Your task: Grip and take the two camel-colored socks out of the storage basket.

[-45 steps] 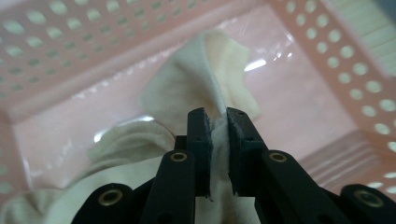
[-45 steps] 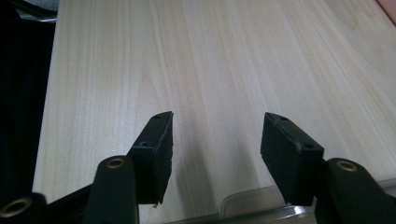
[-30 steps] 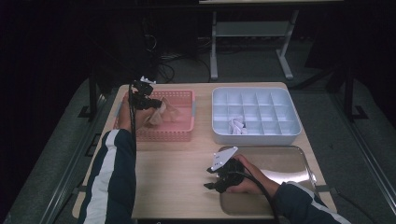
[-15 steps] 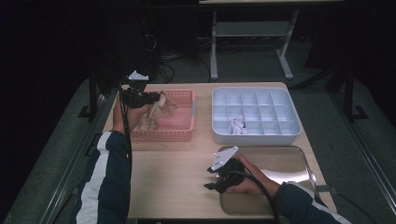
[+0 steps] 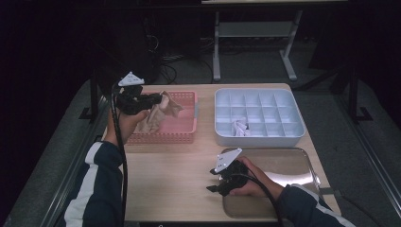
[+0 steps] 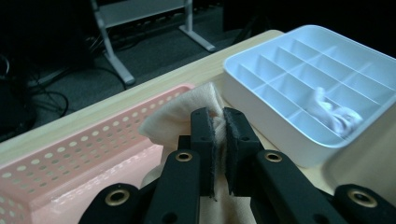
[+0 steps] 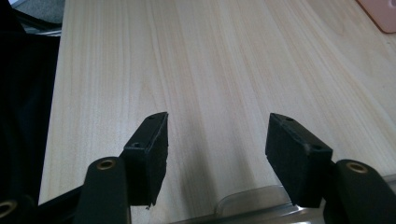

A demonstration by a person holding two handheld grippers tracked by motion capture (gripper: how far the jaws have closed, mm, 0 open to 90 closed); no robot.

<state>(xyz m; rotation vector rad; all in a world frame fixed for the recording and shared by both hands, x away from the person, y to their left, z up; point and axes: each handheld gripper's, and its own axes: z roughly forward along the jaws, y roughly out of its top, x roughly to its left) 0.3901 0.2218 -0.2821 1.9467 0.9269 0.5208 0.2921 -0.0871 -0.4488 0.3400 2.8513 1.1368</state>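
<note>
On the left, my left claw [image 5: 153, 100] is clenched on a beige, crumpled piece of soft cloth [image 5: 158, 113]; in the left gripper view the two black jaws press a fold of the fabric [image 6: 187, 121] between them. Compared with one second ago, when this claw was low inside the pink perforated plastic basket [image 5: 179, 130], it has now come up and a little toward the left edge of the desk [image 5: 179, 189]. The cloth has risen with it: the upper part hangs in the air above the basket, while the lower end still seems to touch the inside of the basket. I judge from this that the picking step succeeded and the cloth is almost free, so the transport can begin.

To the right stands the white plastic tray with many square compartments [image 5: 222, 116]; one compartment in its near row already holds a small white crumpled thing [image 5: 240, 126]. This is probably where the cloth should go, but I cannot be sure.

At the right, my right claw [image 5: 211, 181] rests low at the left edge of the shiny metal tray [image 5: 302, 163]. It is released, with nothing but bare wood between its jaws, which have just been opening slightly more. The hand itself did not move, so I think it only waits.
</note>
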